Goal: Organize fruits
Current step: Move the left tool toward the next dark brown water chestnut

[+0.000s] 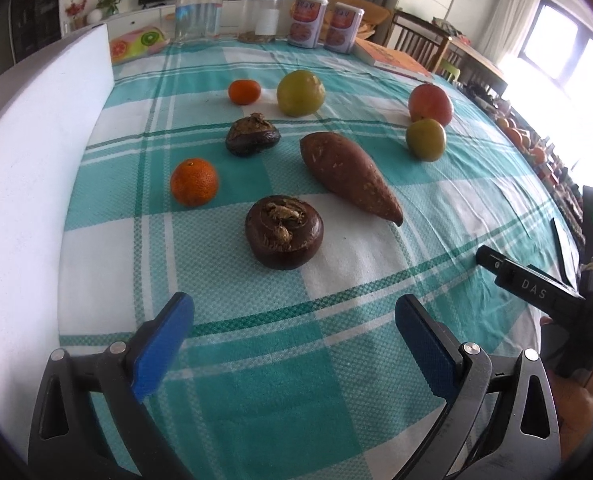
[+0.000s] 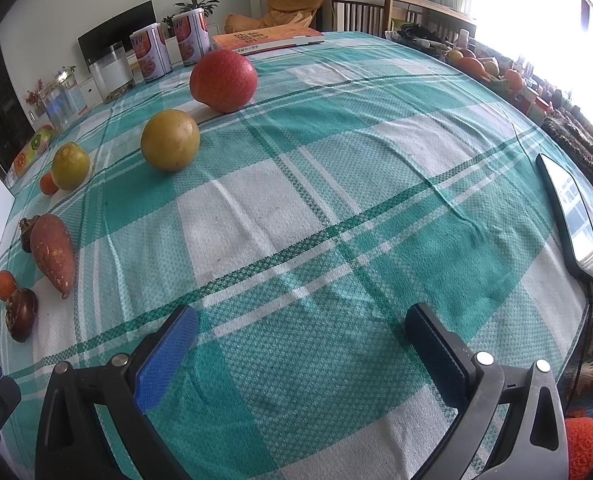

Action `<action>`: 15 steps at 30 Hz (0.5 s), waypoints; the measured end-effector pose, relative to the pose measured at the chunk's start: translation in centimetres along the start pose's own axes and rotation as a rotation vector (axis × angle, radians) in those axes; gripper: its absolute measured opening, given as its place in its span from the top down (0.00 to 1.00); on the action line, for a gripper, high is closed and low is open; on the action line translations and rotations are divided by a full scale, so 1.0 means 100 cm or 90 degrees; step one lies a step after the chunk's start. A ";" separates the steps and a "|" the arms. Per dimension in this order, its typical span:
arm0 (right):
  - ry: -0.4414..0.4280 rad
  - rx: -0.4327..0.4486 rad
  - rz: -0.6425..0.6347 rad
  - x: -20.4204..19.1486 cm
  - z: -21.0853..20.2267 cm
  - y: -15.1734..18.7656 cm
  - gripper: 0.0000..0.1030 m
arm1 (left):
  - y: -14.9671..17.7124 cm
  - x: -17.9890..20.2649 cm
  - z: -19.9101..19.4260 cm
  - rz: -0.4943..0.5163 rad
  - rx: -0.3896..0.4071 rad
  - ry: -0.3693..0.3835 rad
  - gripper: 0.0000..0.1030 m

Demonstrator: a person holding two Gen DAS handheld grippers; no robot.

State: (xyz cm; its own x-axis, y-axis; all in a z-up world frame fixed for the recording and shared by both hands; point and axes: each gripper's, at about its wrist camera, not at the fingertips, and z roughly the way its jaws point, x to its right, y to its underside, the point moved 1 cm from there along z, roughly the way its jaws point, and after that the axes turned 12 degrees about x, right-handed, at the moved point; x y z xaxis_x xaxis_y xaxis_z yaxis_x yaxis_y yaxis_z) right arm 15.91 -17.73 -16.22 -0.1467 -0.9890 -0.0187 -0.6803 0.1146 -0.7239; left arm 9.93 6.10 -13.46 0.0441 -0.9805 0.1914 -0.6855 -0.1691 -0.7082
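**Both grippers idle above cloth, produce untouched**

Blue pads of my left gripper (image 1: 294, 344) frame the bottom of the left wrist view; jaws spread wide, nothing between them. Just ahead on the checked teal-and-white tablecloth (image 1: 436, 216) sits a dark brown water chestnut (image 1: 283, 232), top side up. Beyond it, a sweet potato (image 1: 346, 174) lies slanted, pointed end toward me. An orange (image 1: 194, 181) rests left of the chestnut, a second water chestnut (image 1: 251, 136) further back. Behind those: a small tangerine (image 1: 244, 91) beside a large green-yellow fruit (image 1: 300, 93). To the right, a smaller green fruit (image 1: 425, 139) sits just in front of a red apple (image 1: 430, 105); I cannot tell if they touch. White board (image 1: 44, 152) stands along the left edge.

My right gripper (image 2: 302, 350) also hangs with jaws wide apart and empty, over bare cloth. All produce lies well to its left. A phone (image 2: 572, 216) rests near the right table edge. Two tins (image 2: 170, 46) and a book (image 2: 264, 38) stand at the far side.
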 end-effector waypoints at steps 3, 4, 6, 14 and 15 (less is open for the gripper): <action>-0.002 0.000 0.001 0.000 0.000 0.000 0.00 | -0.008 0.009 0.016 0.023 -0.005 -0.023 0.03; -0.002 0.000 0.001 0.000 0.000 0.000 0.00 | -0.010 0.012 0.020 0.030 -0.004 -0.031 0.03; -0.002 0.000 0.002 0.000 0.000 0.000 0.00 | -0.014 0.014 0.027 0.039 -0.004 -0.045 0.03; -0.005 0.001 0.005 0.000 -0.001 -0.001 0.00 | -0.017 0.009 0.039 0.034 -0.011 -0.064 0.04; -0.005 0.001 0.005 0.000 -0.001 -0.001 0.00 | -0.017 0.009 0.040 0.035 -0.011 -0.066 0.04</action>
State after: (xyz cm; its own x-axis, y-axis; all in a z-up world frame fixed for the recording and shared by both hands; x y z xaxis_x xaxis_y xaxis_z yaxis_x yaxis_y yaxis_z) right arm 15.90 -17.73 -16.11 -0.1464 -0.9888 -0.0301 -0.6780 0.1224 -0.7248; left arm 14.03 5.14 -14.80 0.0799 -0.9935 0.0812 -0.7016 -0.1140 -0.7034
